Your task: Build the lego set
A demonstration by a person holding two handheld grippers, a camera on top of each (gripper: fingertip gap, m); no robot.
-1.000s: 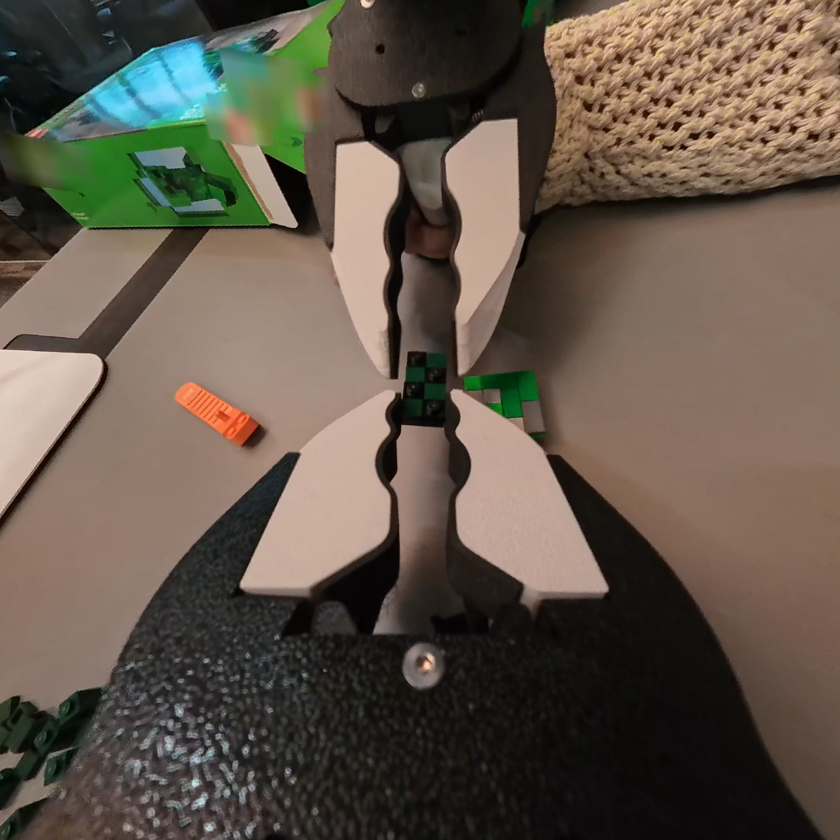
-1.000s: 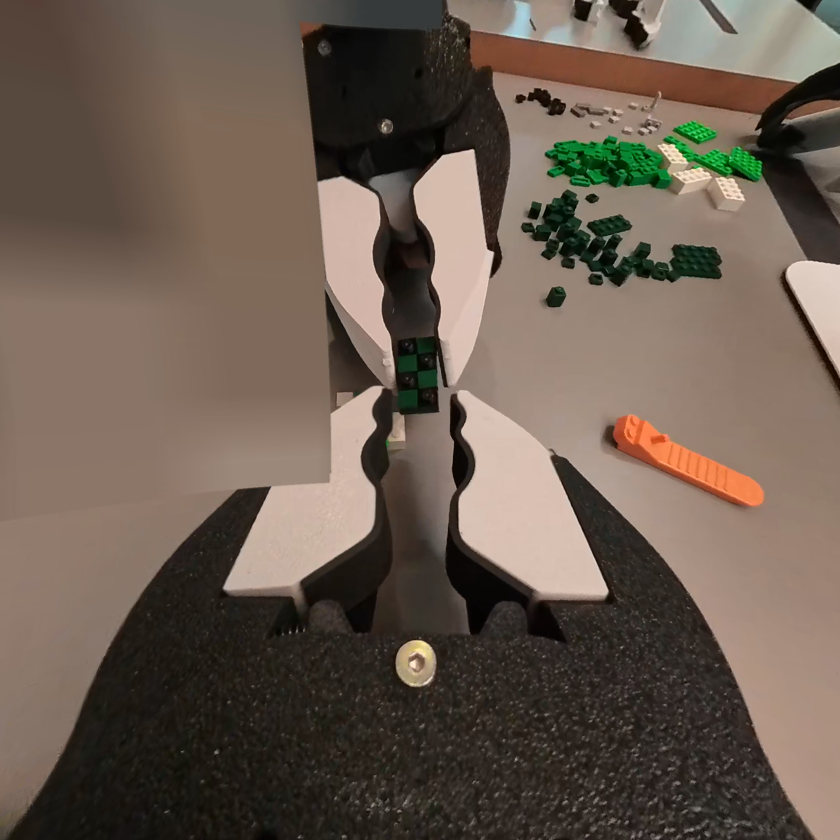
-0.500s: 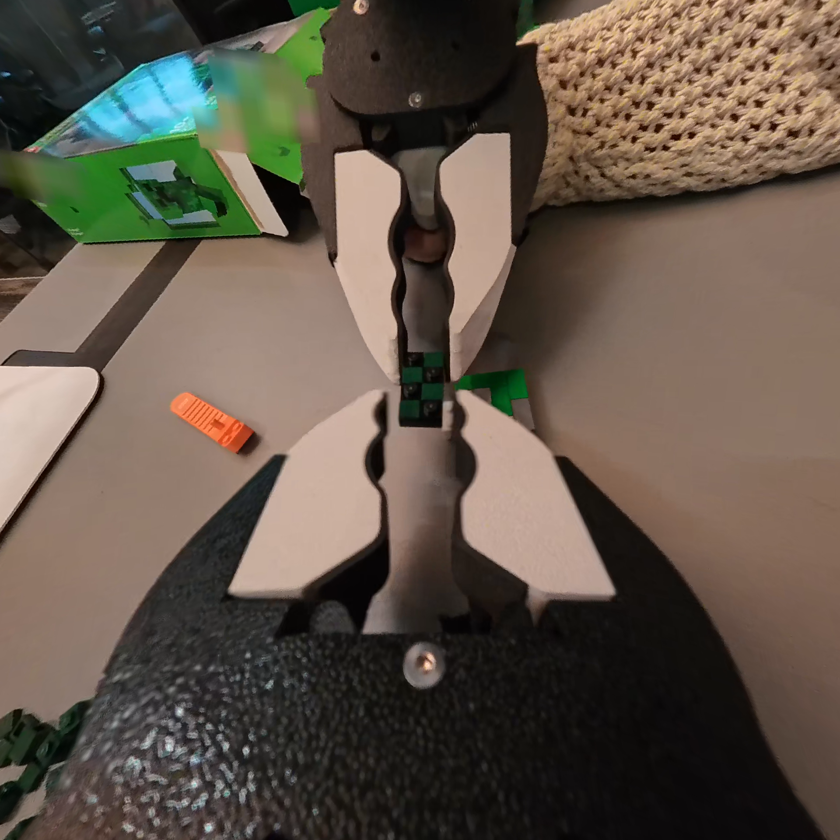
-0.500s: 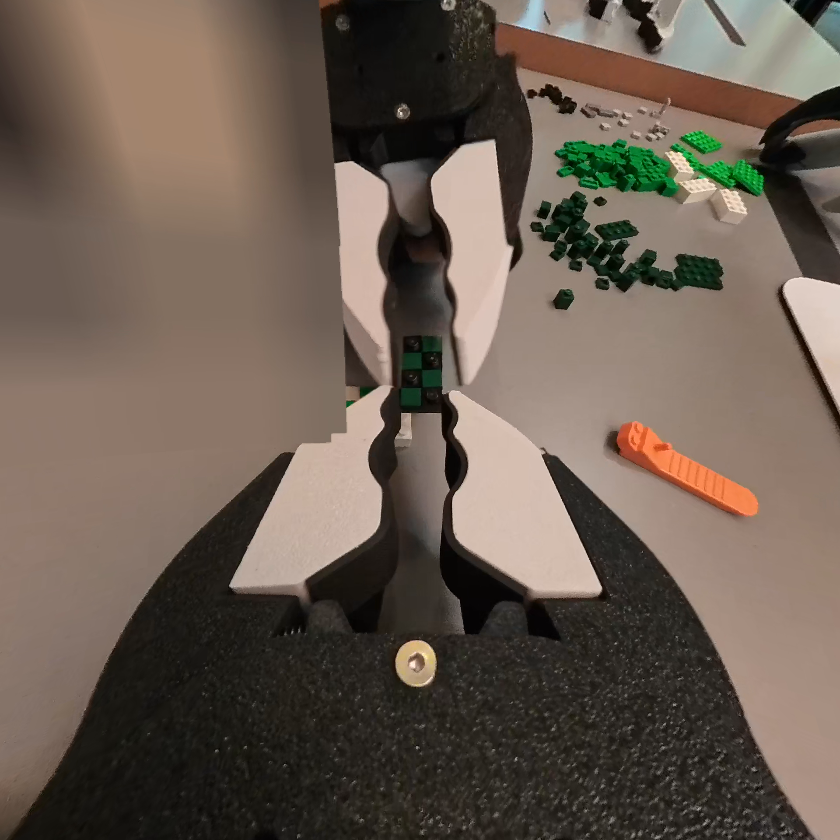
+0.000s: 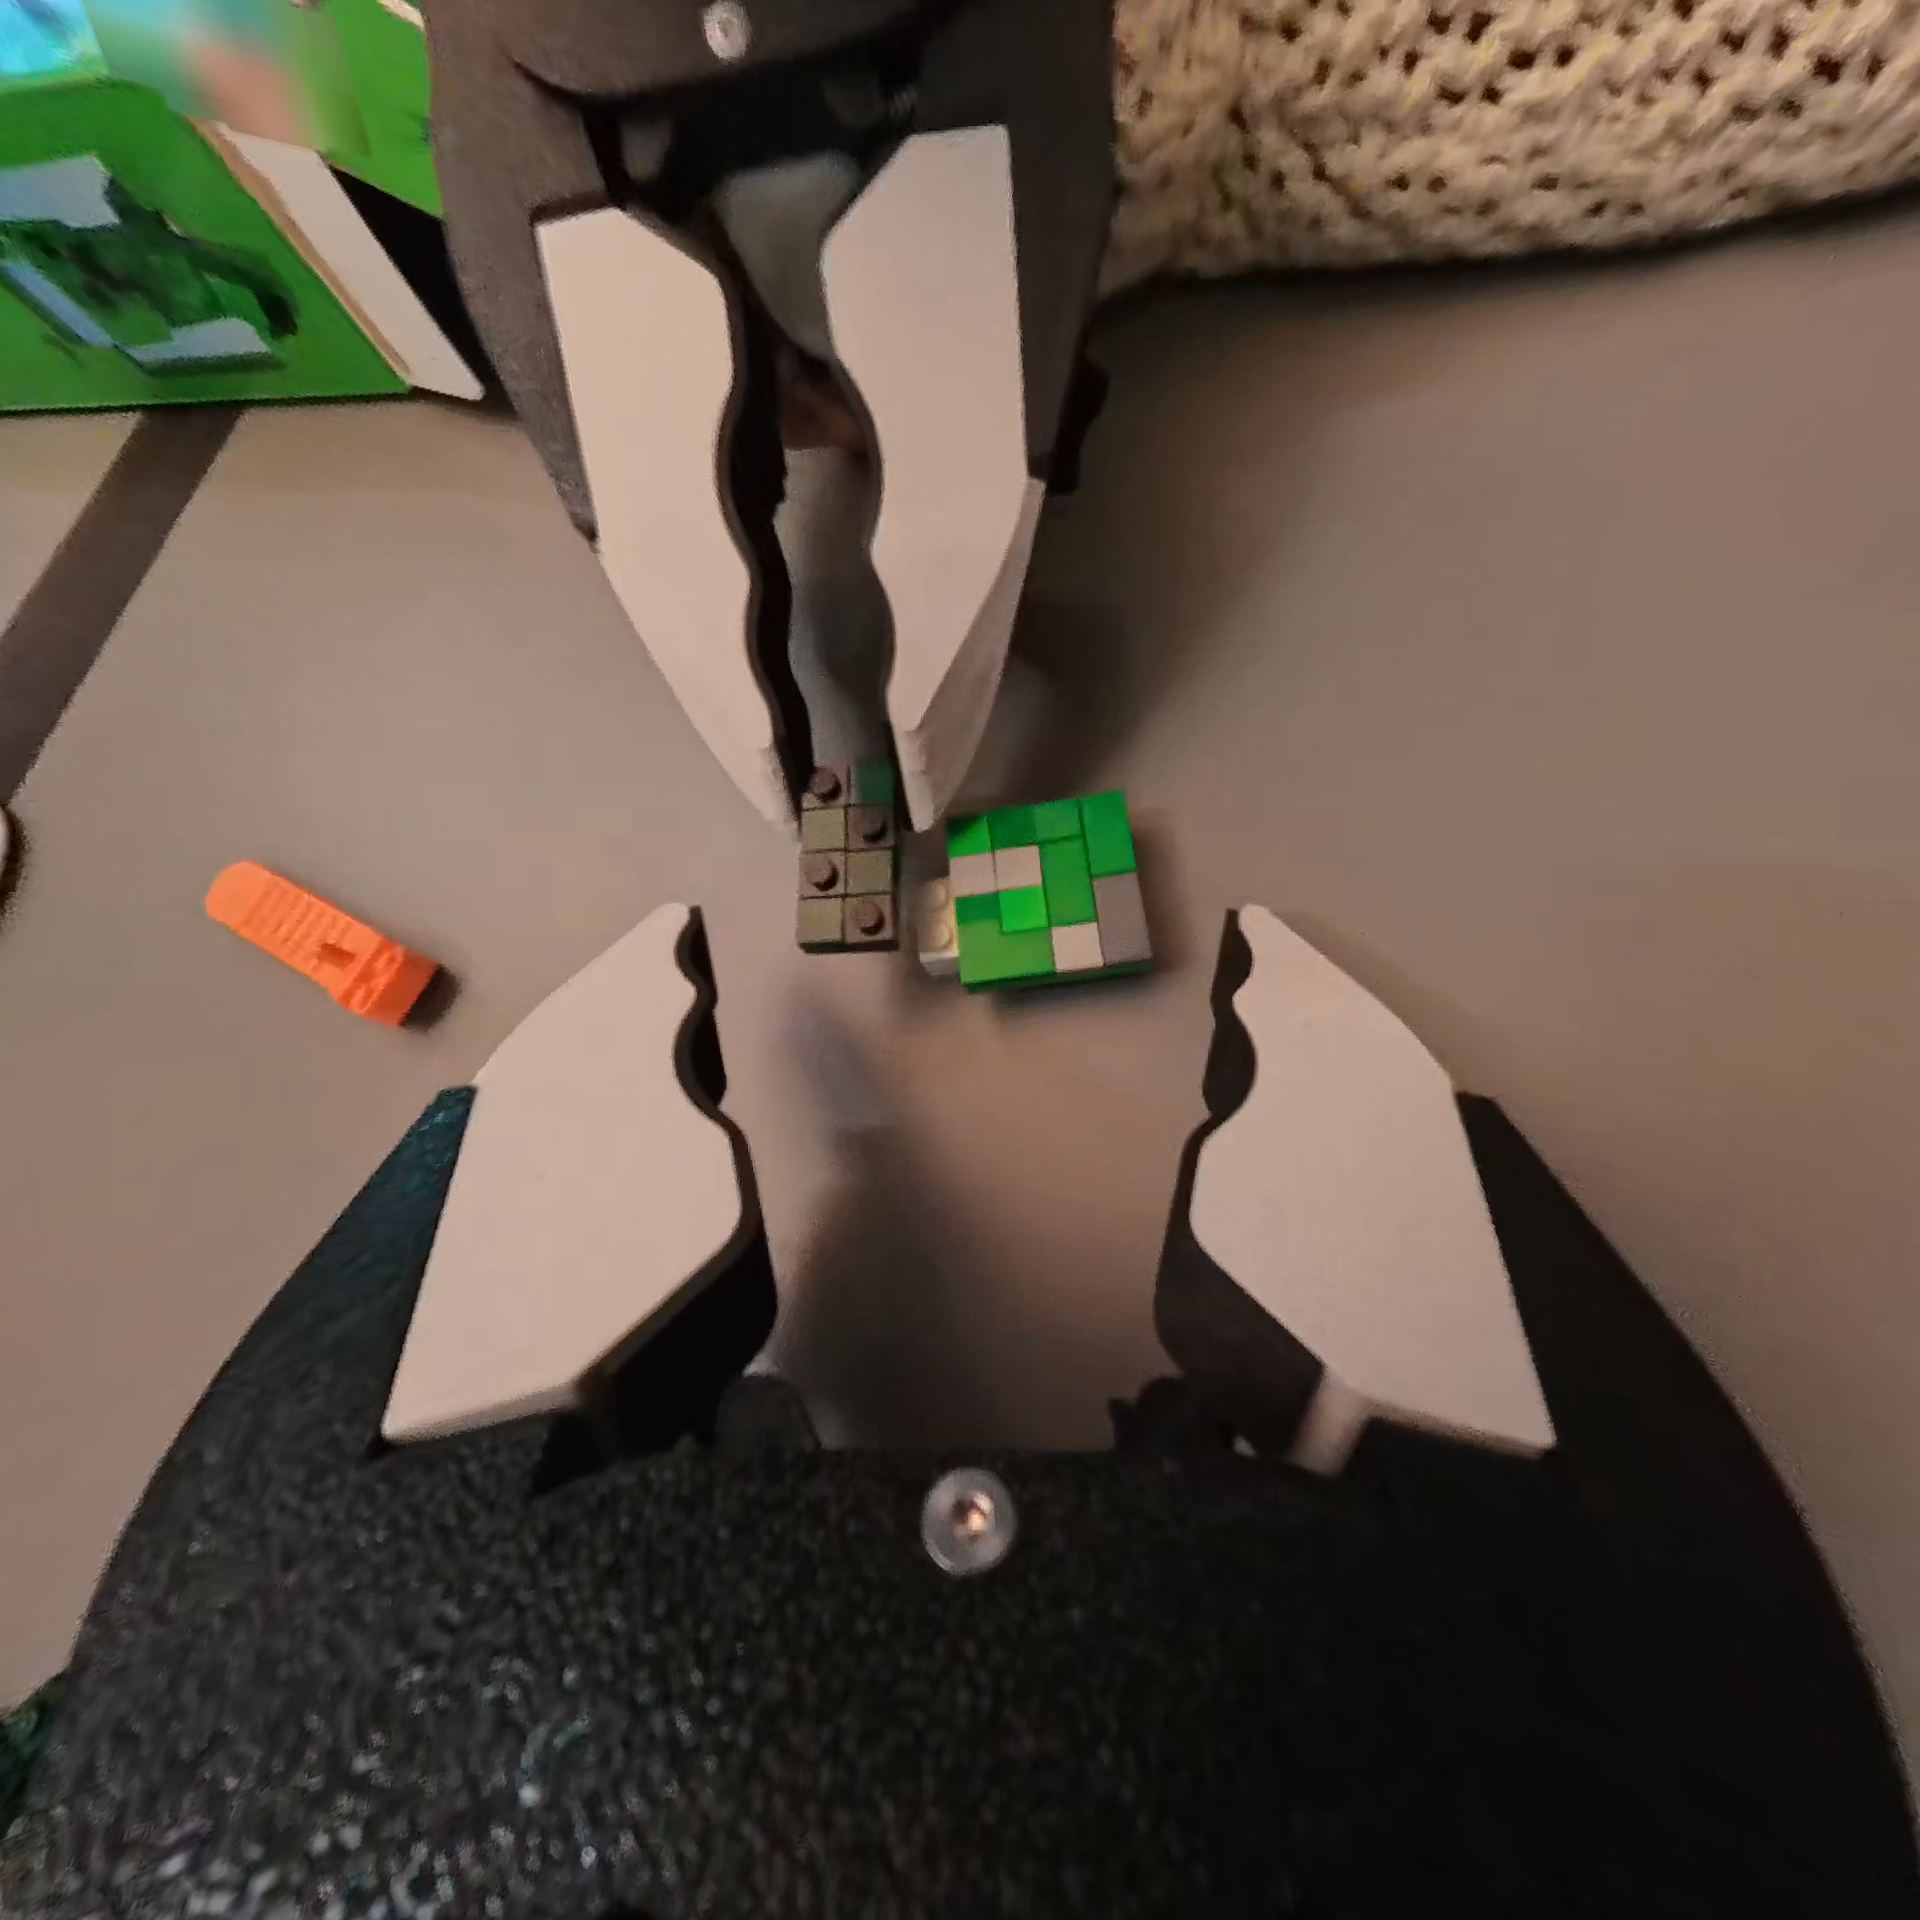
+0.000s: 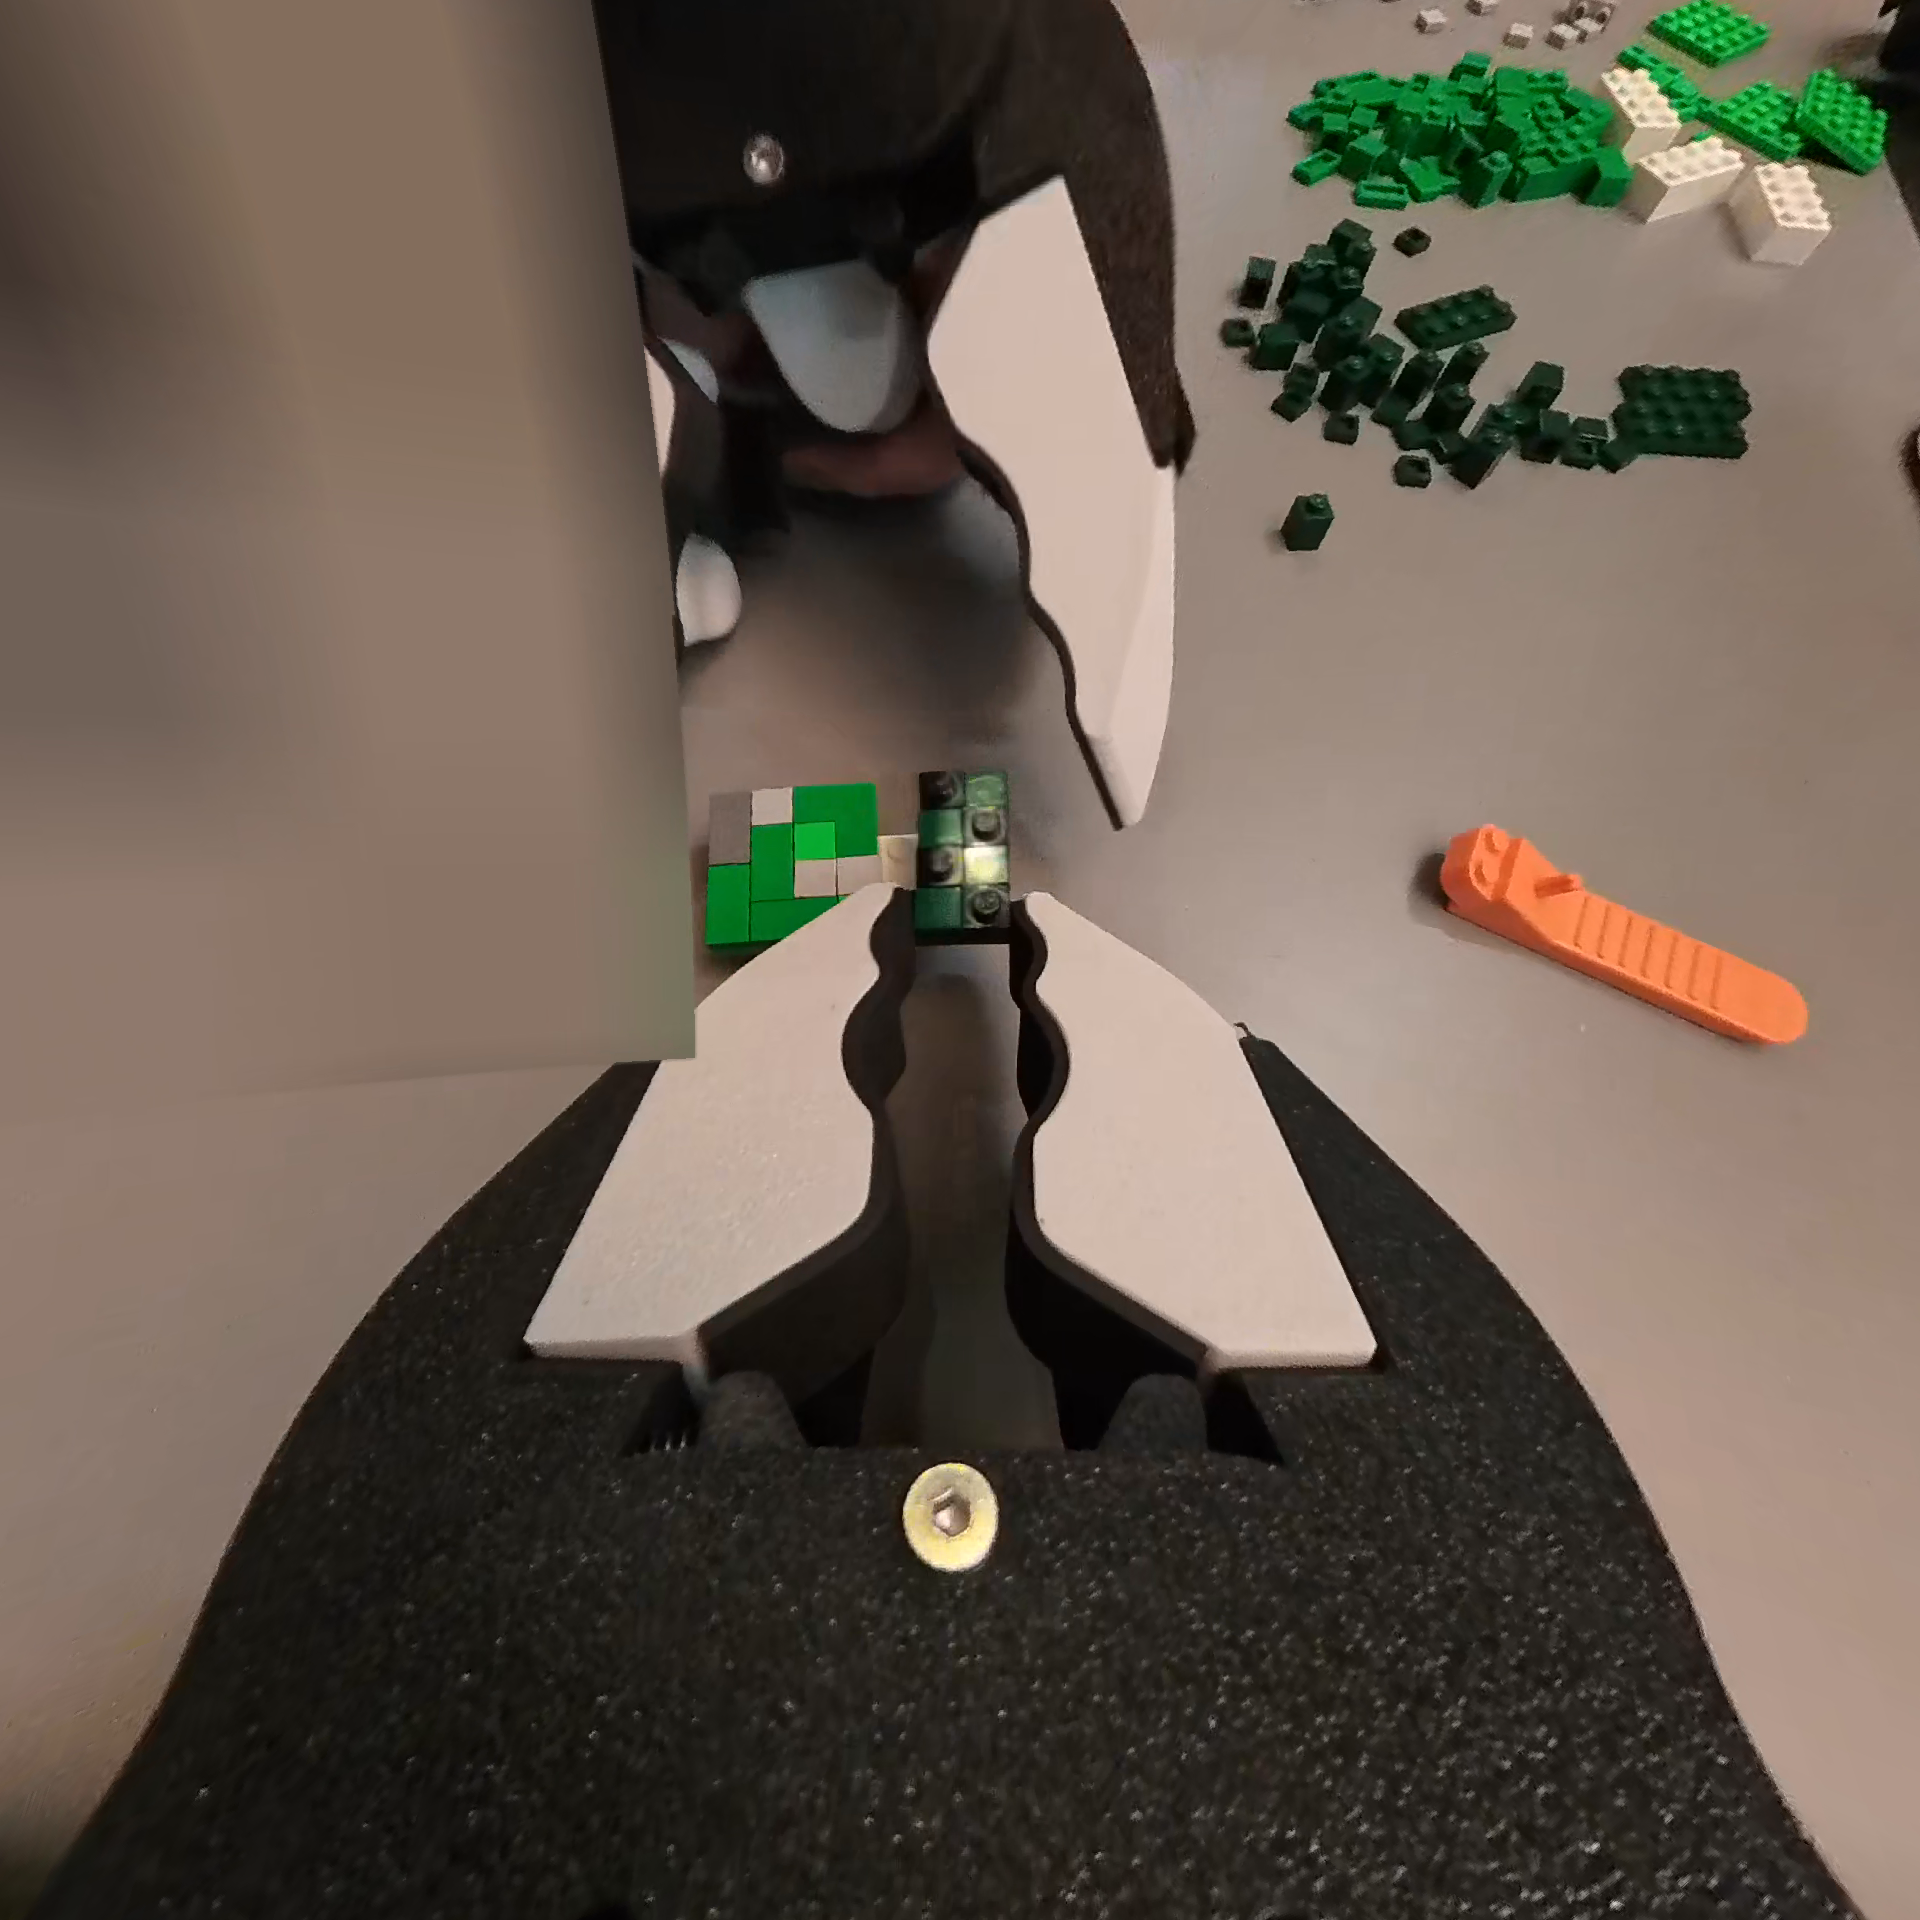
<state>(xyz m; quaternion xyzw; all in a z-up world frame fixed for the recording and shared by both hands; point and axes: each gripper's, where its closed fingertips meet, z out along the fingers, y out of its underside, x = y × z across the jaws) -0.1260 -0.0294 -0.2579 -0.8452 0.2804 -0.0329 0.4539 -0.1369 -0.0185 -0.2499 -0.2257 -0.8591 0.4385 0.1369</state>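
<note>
**A:** Start with what is nearest you. Your left gripper [image 5: 961, 914] is spread wide and holds nothing; its pale fingers stand well apart, just short of the build. Your right gripper [image 6: 961, 904] is clenched on the narrow dark-green and black checkered brick strip [image 6: 963, 854], pinching the end that faces it.

**B:** And the strip itself?

**A:** It looks to be low at the grey tabletop [image 5: 1455, 623], though you cannot tell whether it rests there or hangs just above. It lies just beside the square bright-green and grey tiled plate [image 5: 1049, 894], with a small white stud brick [image 5: 938, 925] between them that seems to join the two.

**B:** What could go wrong?

**A:** My judgement: only one end of the strip is gripped, so if you lift or twist now, the white joint may pop and the plate drop away. Closing the left fingers off-centre could shove the plate sideways.

**B:** Farther out?

**A:** The orange ridged plastic brick separator [image 6: 1621, 940] lies well apart at one side. Beyond it sit the loose dark-green bricks [image 6: 1475, 390], then the pile of bright-green bricks [image 6: 1455, 135] with some white ones. A wide sweep of either arm would scatter them. The green cardboard set box [image 5: 187, 281] and a cream knitted sleeve [image 5: 1507, 125] lie farthest.
</note>
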